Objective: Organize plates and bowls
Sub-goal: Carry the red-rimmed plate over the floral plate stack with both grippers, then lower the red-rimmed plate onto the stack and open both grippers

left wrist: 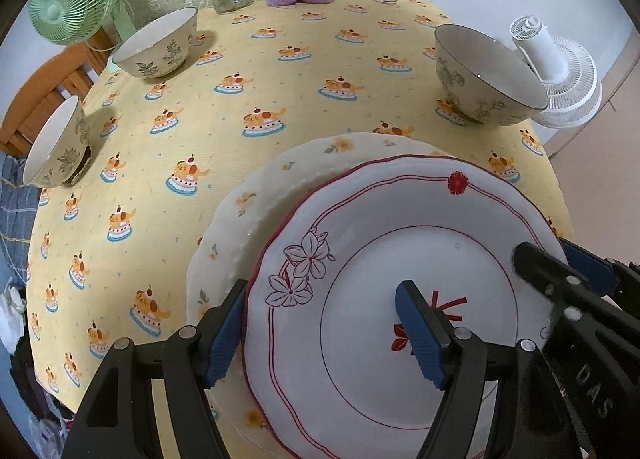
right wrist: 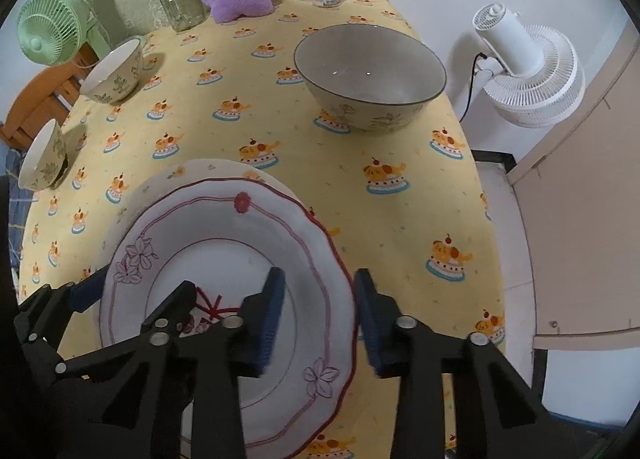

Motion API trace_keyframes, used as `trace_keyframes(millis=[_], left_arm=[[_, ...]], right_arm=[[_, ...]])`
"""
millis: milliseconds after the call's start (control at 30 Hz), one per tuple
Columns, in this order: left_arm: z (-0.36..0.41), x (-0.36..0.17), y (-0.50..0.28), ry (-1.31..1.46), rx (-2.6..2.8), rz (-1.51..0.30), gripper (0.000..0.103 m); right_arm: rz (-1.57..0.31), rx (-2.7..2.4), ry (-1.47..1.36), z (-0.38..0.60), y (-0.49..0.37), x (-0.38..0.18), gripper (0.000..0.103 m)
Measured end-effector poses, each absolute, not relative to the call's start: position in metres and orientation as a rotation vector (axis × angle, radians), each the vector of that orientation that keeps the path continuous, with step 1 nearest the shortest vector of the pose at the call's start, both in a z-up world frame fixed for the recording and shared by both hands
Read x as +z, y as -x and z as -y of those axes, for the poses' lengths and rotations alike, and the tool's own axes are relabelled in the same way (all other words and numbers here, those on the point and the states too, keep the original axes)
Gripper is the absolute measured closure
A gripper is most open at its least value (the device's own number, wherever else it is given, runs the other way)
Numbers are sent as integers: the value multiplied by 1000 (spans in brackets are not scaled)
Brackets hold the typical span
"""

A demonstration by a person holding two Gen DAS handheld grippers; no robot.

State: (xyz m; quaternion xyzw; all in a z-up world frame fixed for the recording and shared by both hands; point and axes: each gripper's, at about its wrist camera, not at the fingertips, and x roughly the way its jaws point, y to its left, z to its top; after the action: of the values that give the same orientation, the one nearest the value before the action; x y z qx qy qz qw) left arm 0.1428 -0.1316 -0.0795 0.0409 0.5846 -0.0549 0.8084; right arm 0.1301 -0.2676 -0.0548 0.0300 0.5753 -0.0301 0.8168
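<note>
Red-rimmed plate (right wrist: 224,259) sits between both claws: left claw (left wrist: 320,323) apart, right claw (right wrist: 320,311) straddling its rim, unclamped.

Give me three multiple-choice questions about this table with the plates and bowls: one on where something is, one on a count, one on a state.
1. Where does the red-rimmed white plate rest?
A. inside a bowl
B. on the cream flowered plate
C. on the floor

2. How many bowls stand on the yellow tablecloth?
A. one
B. five
C. three

3. What does the right gripper straddle?
A. the red-rimmed plate's right rim
B. the glass jar
C. a bowl's rim

Answers:
1 B, the cream plate shows beneath it.
2 C, two small leaf-patterned bowls on the left and one large dark-rimmed bowl on the right.
3 A, its blue pads flank that rim.
</note>
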Motion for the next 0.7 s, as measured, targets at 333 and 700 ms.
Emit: trace_keyframes(millis=[333,700], left_arm=[[134,-79,-141,-131,-82,-1243,29],[137,-79,-139,-155,-70,-1246,35]], right_arm=[[-1223,-60,-49,267,-129,-54,75],[-1211,-63,-26,263,-128,-52,76]])
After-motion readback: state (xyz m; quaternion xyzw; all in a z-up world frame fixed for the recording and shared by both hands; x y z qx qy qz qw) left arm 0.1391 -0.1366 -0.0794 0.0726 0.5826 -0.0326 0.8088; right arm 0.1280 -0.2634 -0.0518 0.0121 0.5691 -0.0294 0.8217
